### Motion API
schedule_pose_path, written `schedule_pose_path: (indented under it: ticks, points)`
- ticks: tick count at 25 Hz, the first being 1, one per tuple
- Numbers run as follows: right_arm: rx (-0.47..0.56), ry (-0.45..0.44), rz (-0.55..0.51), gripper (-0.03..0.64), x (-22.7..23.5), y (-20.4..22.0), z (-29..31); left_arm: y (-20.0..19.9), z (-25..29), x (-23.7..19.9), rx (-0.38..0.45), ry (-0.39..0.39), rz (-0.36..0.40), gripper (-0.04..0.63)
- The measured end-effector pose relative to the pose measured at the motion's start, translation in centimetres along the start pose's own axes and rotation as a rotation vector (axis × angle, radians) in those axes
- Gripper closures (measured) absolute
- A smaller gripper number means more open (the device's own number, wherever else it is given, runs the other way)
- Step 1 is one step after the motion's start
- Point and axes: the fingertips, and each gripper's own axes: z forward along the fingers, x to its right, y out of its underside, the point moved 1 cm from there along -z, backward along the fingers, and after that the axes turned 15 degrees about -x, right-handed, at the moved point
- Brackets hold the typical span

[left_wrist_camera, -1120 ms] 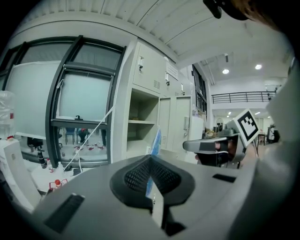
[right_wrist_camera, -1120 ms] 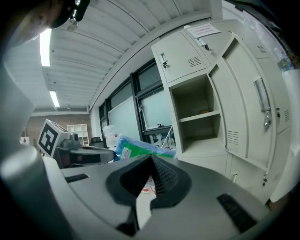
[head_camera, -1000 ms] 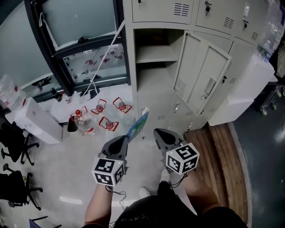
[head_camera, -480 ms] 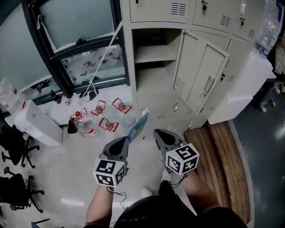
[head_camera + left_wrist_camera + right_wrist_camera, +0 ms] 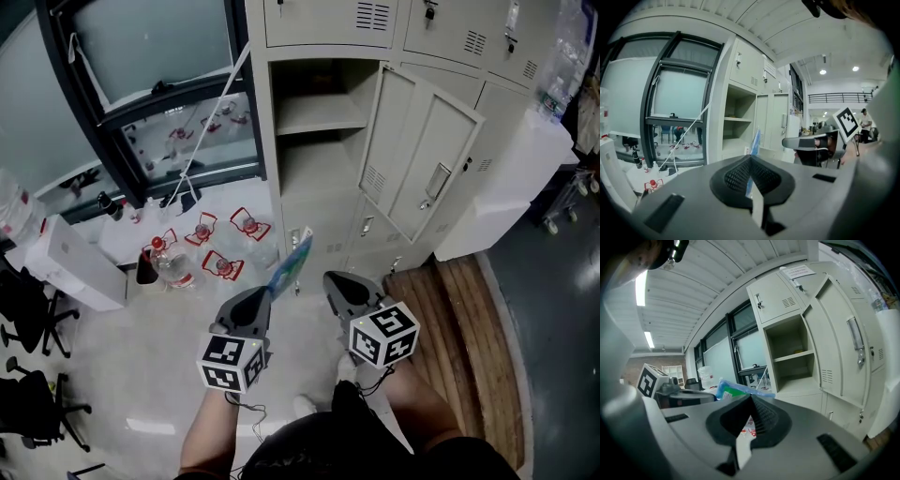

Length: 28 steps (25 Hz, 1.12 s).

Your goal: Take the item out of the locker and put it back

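Beige locker stands open at upper centre; at lower centre your left gripper is clamped on the blue-green packet, taken out, probably not yet put back; your right gripper is closed, empty.

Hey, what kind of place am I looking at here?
Probably a locker corner in an office or lab. There is a bank of pale metal lockers, one with its door swung open, black office chairs at the left, and a dark-framed window next to the lockers.
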Motion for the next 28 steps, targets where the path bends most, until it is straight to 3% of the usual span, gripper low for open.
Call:
schedule_pose_path:
  ticks: [15,28]
  points:
    - [-0.012,-0.025,-0.006,0.617,7.5,-2.5,1.7,-4.9,7.4,0.4,0.011,-0.031,-0.021,0.594]
    - [-0.04,-0.113,-0.074,0.617,13.7,-5.3,4.7,-10.6,14.5,-0.1,0.062,-0.119,-0.058,0.594]
